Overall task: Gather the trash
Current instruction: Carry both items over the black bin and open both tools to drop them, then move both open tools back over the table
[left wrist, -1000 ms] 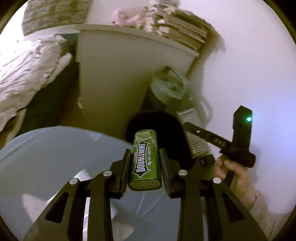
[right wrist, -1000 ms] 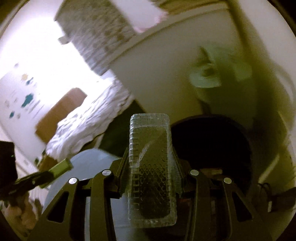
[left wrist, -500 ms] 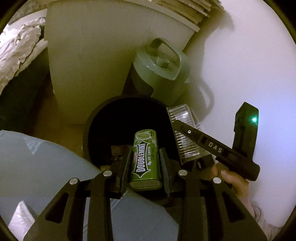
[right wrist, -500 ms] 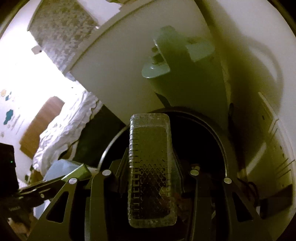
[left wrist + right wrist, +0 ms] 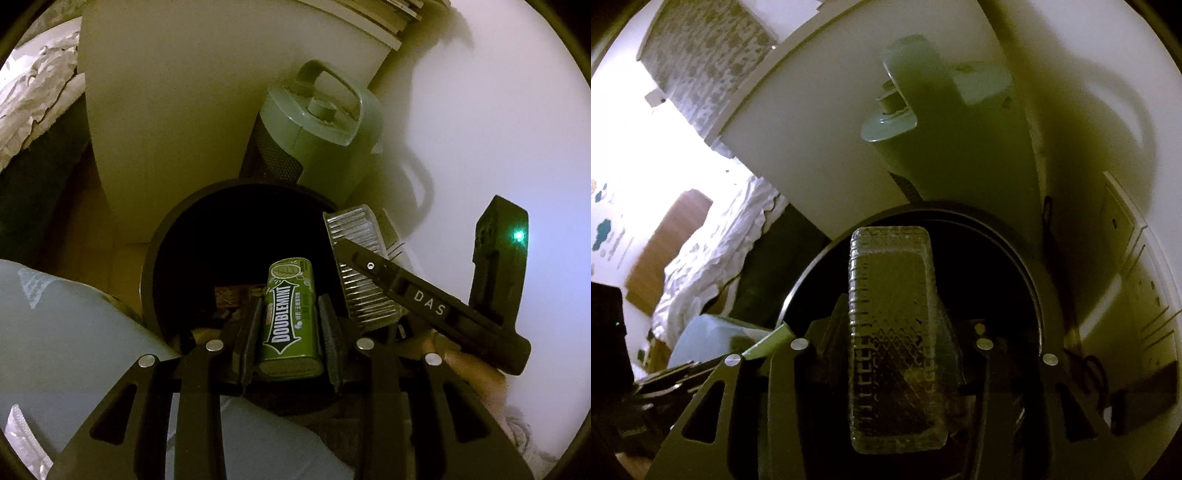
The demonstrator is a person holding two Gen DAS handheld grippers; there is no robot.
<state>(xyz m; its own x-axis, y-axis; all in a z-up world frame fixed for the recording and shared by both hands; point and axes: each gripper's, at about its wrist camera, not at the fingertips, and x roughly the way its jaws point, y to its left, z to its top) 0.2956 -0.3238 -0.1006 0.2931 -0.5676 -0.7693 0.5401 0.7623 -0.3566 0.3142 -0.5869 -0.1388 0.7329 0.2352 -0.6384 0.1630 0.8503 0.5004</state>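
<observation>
My left gripper (image 5: 290,328) is shut on a green Doublemint gum tin (image 5: 290,317) and holds it over the open black trash bin (image 5: 162,240). My right gripper (image 5: 892,332) is shut on a clear ribbed plastic box (image 5: 892,332) and holds it over the same bin (image 5: 1034,280). In the left wrist view the plastic box (image 5: 354,251) and the right gripper's black body (image 5: 436,306) sit just right of the tin, at the bin's right rim. Some wrappers (image 5: 229,295) lie inside the bin.
A green canister with a handle (image 5: 317,125) stands right behind the bin, against a white cabinet side (image 5: 177,110) and a white wall (image 5: 480,129). A light blue rounded surface (image 5: 66,332) lies at the lower left. A bed with white sheets (image 5: 713,251) is at the left.
Both grippers have moved forward and tilted down from beside the blue surface to above the bin's mouth. Both still hold their items.
</observation>
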